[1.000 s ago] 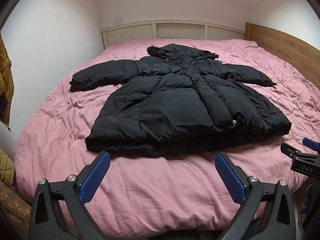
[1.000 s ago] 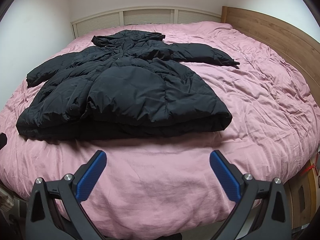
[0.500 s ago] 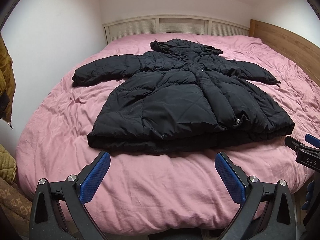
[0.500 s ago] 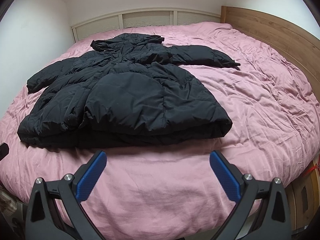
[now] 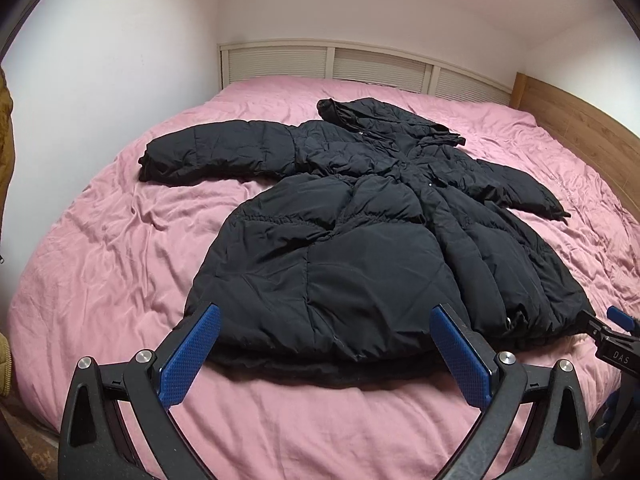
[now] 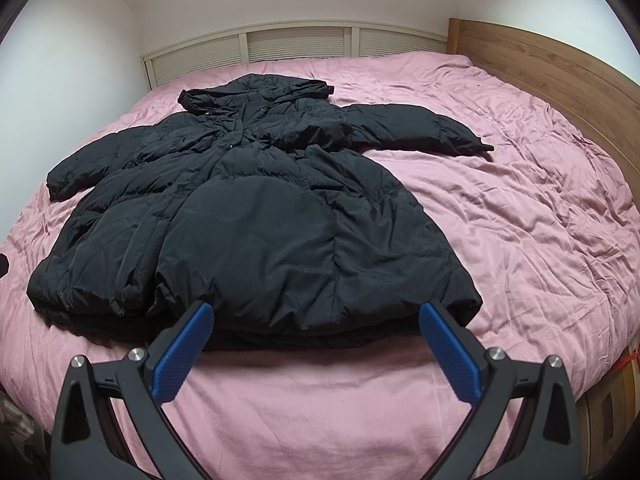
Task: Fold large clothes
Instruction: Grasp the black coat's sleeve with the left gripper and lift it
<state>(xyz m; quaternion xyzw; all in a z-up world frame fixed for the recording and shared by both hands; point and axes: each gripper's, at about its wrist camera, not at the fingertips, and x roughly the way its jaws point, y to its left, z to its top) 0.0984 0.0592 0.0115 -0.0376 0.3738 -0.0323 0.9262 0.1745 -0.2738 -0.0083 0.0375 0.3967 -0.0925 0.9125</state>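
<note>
Bedroom, domestic: bed with pink duvet ahead of both grippers, wooden headboard right, louvred panel beyond.

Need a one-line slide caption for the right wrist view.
Open right gripper poised at the hem of a black puffer coat spread flat on a pink bed.

light: soft, even, indoor | glare: bright patch at top edge, left view | focus: sharp | edges: fisheye bend, dark corner vignette
</note>
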